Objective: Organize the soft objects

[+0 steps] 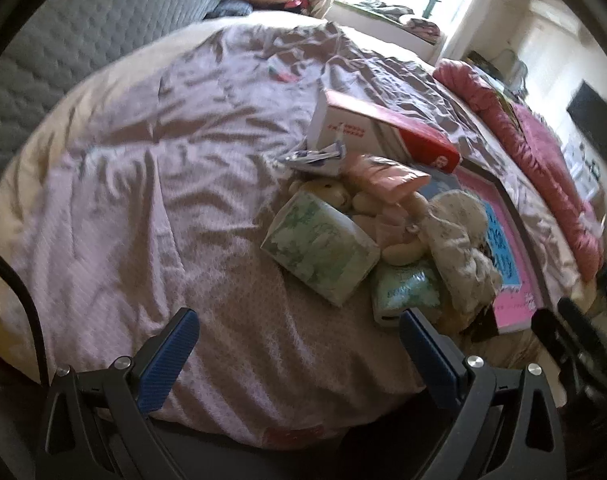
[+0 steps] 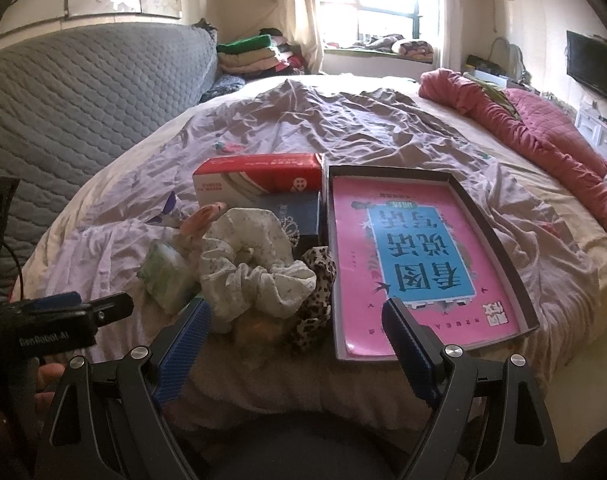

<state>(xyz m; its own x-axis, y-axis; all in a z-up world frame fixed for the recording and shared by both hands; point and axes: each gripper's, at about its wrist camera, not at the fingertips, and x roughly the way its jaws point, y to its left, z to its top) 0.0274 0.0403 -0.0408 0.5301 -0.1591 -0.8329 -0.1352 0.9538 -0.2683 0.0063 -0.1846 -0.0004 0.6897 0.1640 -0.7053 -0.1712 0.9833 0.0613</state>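
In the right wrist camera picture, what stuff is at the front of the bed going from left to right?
Green tissue pack → white floral cloth → leopard-print scrunchie → pink book in its tray.

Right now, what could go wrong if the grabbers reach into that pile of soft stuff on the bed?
The cream cloth lies tangled against the spotted scrunchie, so grabbing one might drag the other along. The tissue pack sits tilted on the pile and could slide off. Both sets of jaws are open, holding nothing.
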